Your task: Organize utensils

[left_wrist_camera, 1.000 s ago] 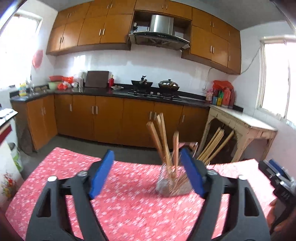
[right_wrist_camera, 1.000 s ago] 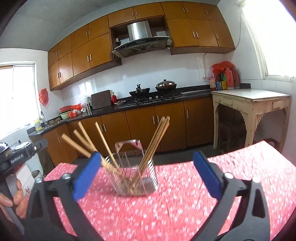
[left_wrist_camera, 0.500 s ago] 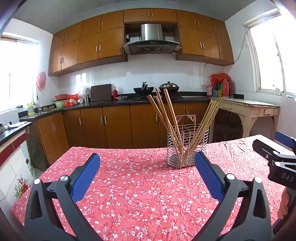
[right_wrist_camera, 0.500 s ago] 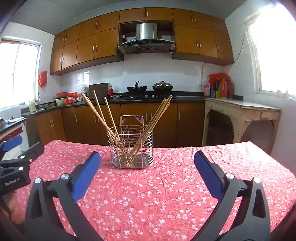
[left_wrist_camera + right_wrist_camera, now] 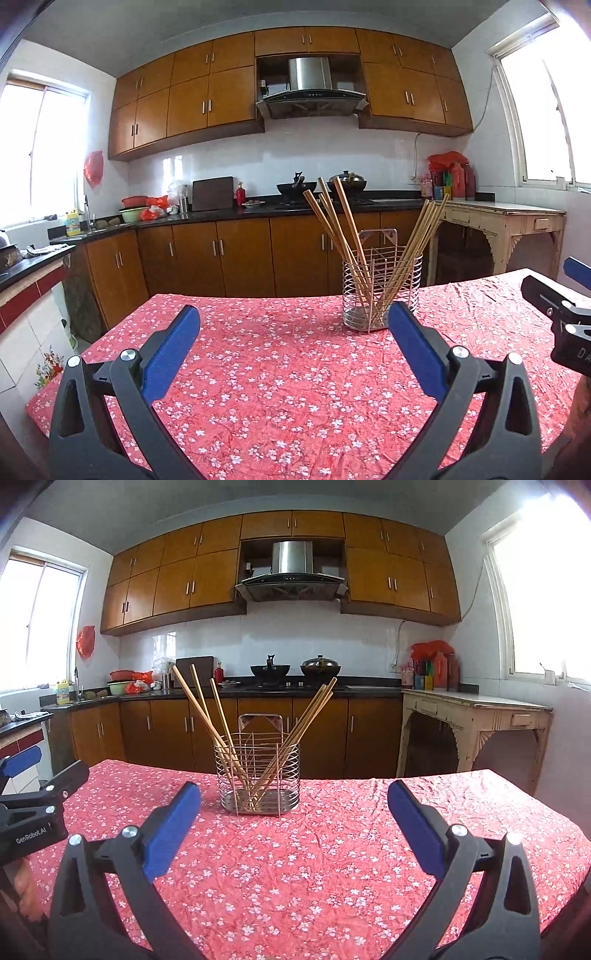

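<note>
Fingers of both grippers spread wide, empty; chopsticks (image 5: 225, 716) upright in wire holder (image 5: 257, 771).

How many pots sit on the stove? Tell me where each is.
2: a wok on the left of the stove, a lidded pot on its right. None seems hidden.

White lettering "GenRobot.AI" stands on the black side of the left gripper (image 5: 33, 812), left of the wire chopstick holder (image 5: 257, 771). On the right gripper (image 5: 561, 317), right of that holder, only "DA" shows before the frame cuts it off.
</note>
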The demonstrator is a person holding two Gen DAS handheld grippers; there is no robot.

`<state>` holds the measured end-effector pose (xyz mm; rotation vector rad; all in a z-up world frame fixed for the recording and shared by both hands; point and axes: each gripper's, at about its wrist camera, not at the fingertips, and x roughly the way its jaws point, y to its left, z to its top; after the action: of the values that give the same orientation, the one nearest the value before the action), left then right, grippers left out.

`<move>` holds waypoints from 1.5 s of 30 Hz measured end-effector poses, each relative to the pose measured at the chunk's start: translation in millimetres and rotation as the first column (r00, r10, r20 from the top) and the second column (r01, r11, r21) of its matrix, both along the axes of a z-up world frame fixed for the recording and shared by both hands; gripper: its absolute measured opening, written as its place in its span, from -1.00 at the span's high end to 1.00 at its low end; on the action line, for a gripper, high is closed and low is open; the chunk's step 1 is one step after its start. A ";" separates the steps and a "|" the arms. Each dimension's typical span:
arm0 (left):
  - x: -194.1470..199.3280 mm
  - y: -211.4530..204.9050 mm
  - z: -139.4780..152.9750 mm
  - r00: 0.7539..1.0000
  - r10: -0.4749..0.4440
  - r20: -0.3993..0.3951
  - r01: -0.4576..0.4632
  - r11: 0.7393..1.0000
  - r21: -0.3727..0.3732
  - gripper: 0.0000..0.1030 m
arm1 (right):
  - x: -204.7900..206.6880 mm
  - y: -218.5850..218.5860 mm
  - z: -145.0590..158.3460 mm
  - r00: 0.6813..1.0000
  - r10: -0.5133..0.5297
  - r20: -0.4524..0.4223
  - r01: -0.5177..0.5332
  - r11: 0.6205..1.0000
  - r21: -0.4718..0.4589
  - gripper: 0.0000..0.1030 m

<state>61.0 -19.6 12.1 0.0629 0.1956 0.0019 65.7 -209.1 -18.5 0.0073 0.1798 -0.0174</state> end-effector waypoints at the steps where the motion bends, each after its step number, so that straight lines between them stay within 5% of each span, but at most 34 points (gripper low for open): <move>1: -1.6 0.2 -1.0 1.000 -0.002 0.000 0.002 1.000 -0.003 -0.96 | 0.2 0.7 -0.1 1.000 0.000 -0.001 0.000 1.000 0.001 -0.92; 45: 9.7 6.2 -1.4 0.997 -0.006 -0.070 0.002 0.999 -0.051 -0.96 | 9.8 -6.8 -3.1 1.000 0.012 -0.020 -0.011 1.000 0.019 -0.92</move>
<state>70.6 -13.4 10.7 0.0126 0.2660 -0.0091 75.5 -215.9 -21.6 0.0249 0.2000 -0.0043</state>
